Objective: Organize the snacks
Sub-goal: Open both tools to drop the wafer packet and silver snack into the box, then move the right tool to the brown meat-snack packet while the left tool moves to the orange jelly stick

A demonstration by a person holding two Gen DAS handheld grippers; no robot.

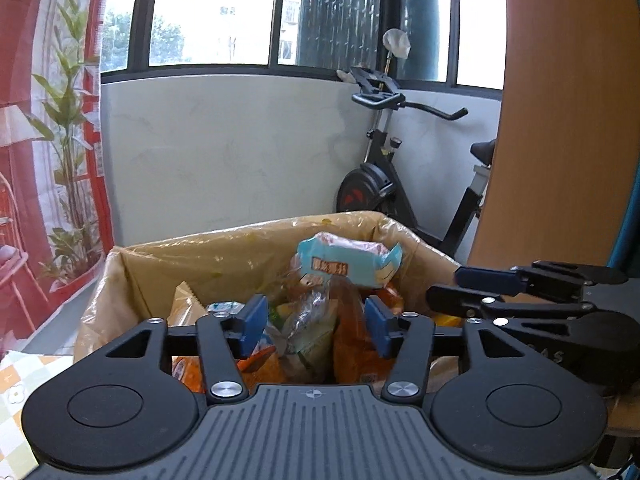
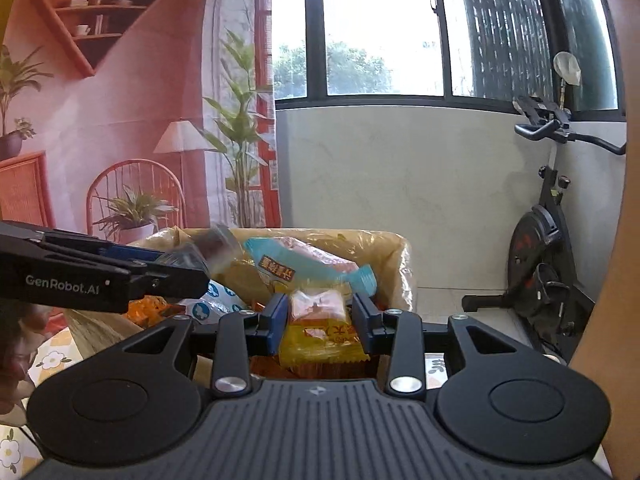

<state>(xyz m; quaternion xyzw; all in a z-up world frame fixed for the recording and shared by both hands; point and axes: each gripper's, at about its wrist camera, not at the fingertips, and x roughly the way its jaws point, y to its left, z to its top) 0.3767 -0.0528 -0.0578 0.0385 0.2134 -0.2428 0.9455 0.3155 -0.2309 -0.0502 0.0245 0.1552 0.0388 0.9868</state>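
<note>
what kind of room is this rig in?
Probably a home balcony or sunroom: black exercise bike against the grey half-wall under wide dark-framed windows, and a printed pink living-room backdrop hung at one side.

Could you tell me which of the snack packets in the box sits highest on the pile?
The light blue packet with the orange label: it lies across the top of the heap in the cardboard box, above the orange and clear wrappers.

The support surface is a table covered by a checked cloth (image 1: 12, 384) with a flower print, visible at the lower left of both views. A cardboard box (image 1: 224, 256) lined with clear plastic film stands on it. Snack packets (image 1: 348, 264) fill the box and rise above its rim.
</note>
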